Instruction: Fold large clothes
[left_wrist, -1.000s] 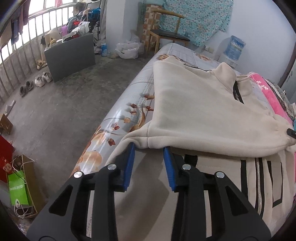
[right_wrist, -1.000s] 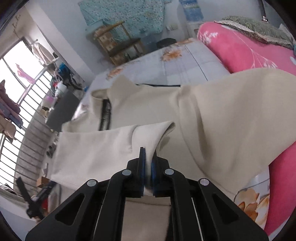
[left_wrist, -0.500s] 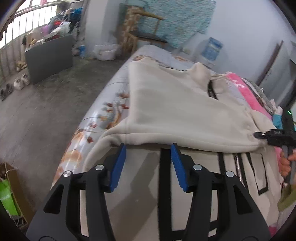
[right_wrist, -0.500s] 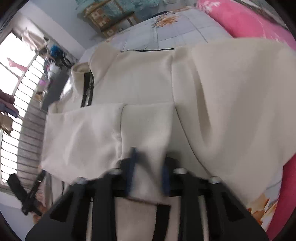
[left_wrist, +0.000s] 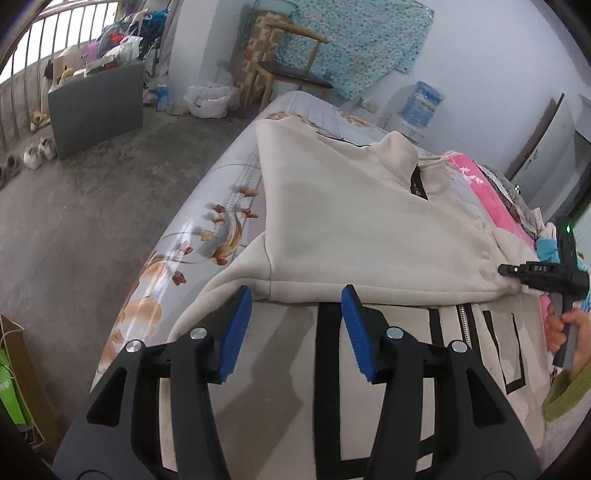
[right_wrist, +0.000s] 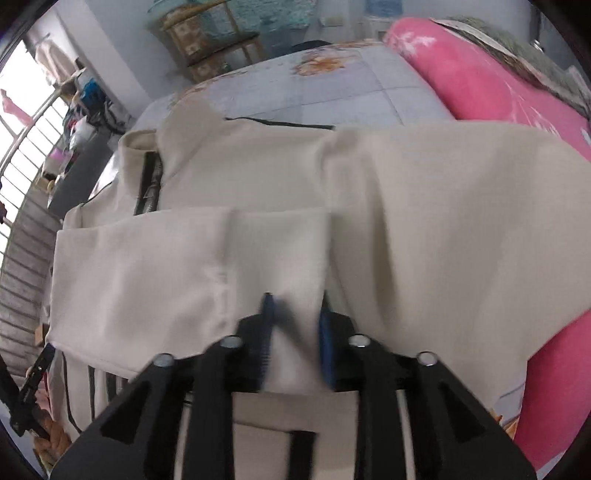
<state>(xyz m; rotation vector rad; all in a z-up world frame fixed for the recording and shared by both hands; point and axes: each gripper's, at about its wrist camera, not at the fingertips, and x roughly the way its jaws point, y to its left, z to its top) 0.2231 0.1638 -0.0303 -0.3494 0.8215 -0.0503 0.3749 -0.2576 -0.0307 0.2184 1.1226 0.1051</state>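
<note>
On the bed (left_wrist: 207, 206), a cream jacket (left_wrist: 362, 229) is lying spread flat, sleeves folded across its front. Left claw (left_wrist: 295, 325) is hovering half open just above the folded sleeve's edge, nothing between its pads. Right claw (right_wrist: 295, 325) is opening, jaws parting around the sleeve cuff (right_wrist: 291, 266), cloth sitting loose between them. Pink quilt (right_wrist: 498, 92) is bunching alongside.

Legible text: "DAS", white letters on the black right gripper (left_wrist: 511, 270) body, at the right edge of the left wrist view.
</note>
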